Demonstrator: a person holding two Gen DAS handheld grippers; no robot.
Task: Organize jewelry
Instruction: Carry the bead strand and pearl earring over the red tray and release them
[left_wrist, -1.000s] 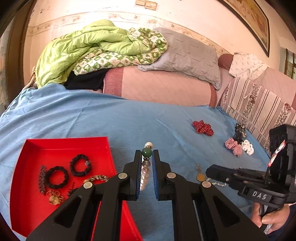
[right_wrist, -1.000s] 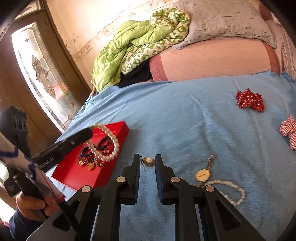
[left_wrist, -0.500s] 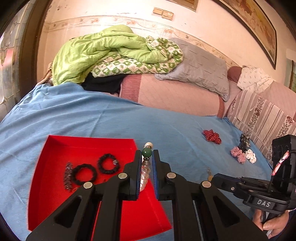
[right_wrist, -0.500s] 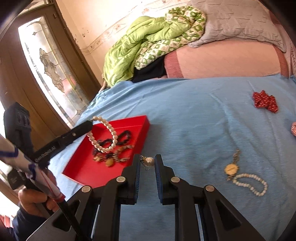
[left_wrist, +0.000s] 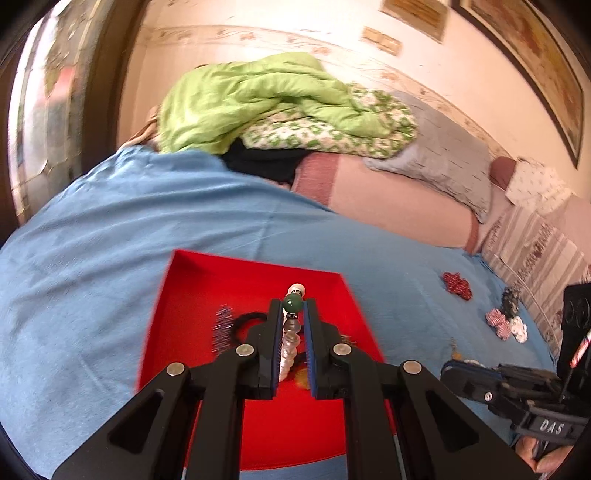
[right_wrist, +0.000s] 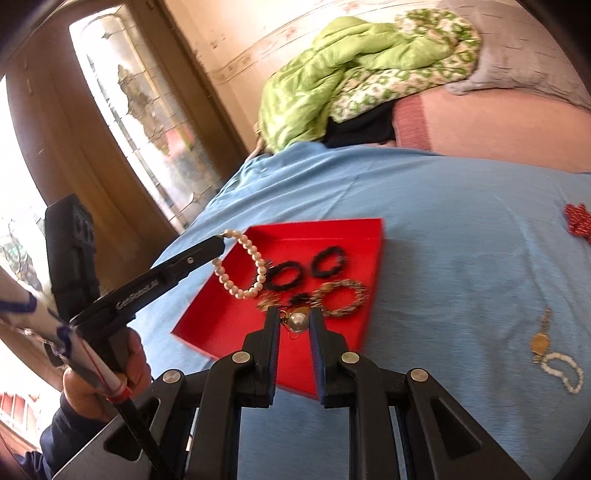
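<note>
Both grippers swung over red tray (right_wrist: 369, 236) | left gripper (left_wrist: 293, 321) clamped pearl bracelet (right_wrist: 240, 269) | right gripper (right_wrist: 294, 323) pinched pearl earring (right_wrist: 298, 322) | drop next

Both tongs, left (left_wrist: 293, 314) and right (right_wrist: 293, 322), clamped tight, angled downward.

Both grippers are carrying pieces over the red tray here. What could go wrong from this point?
The pearl bracelet dangles from the left gripper over the red tray's near edge; released early, it may land on the blue sheet. The right gripper pinches only a small pearl earring, which could slip.
</note>
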